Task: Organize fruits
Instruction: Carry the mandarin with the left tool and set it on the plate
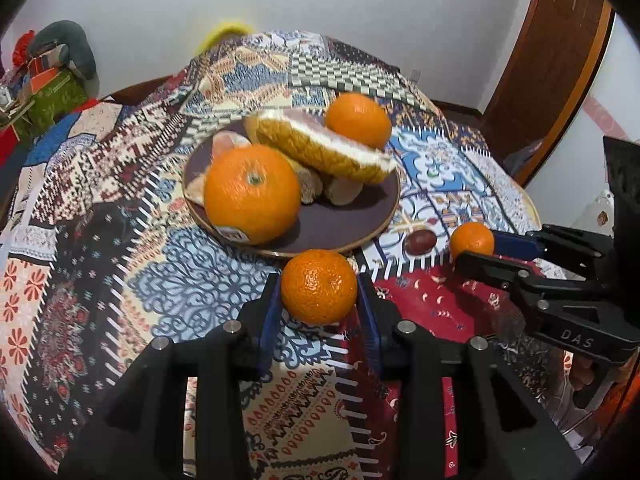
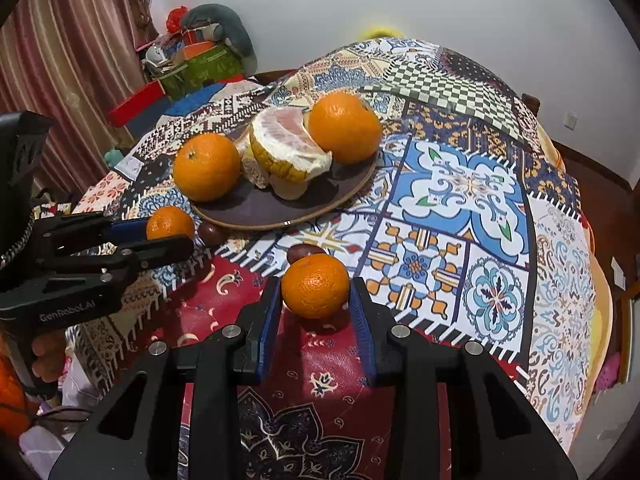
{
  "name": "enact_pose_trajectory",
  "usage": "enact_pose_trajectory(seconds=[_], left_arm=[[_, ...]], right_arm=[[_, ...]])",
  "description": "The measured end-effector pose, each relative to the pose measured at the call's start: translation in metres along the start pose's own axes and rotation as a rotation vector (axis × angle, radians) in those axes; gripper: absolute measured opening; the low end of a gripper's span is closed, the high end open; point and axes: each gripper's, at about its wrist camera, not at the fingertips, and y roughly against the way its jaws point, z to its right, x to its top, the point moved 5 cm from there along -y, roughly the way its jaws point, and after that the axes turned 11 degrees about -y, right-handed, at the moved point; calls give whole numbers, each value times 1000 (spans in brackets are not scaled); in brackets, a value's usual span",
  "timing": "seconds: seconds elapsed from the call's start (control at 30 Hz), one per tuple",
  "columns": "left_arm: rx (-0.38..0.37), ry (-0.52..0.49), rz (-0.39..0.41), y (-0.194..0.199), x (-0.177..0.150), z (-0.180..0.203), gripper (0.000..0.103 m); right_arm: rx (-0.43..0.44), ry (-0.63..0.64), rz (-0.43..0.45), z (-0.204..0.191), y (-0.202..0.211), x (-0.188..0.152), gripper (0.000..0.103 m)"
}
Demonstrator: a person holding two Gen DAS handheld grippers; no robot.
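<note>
Gripping one tangerine each: left gripper (image 1: 319,286) tangerine (image 1: 319,286), right gripper (image 2: 315,286) second tangerine (image 2: 315,286). Curtain (image 2: 60,60) only in right view; door (image 1: 560,60) only in left. Patchwork tablecloth (image 2: 460,184), white wall (image 2: 480,20).

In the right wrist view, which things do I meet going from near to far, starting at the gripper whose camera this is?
Right gripper shut on a small orange → dark round fruit behind it → plate rim → peeled pomelo → big orange at the plate's far side.

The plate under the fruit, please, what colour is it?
Dark purple plate with a tan rim; left wrist view.
</note>
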Motion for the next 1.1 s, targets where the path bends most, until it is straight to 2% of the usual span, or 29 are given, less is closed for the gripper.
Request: enact_pose_trajectory(seconds=[0.5, 0.83, 1.1], left_arm=[[46, 42, 78, 27, 16, -30, 36], [104, 71, 103, 29, 36, -68, 37], [113, 84, 105, 18, 52, -88, 37]], right_arm=[[37, 73, 18, -33, -19, 29, 31], [47, 85, -10, -40, -38, 40, 31], [43, 108, -39, -47, -53, 42, 31]])
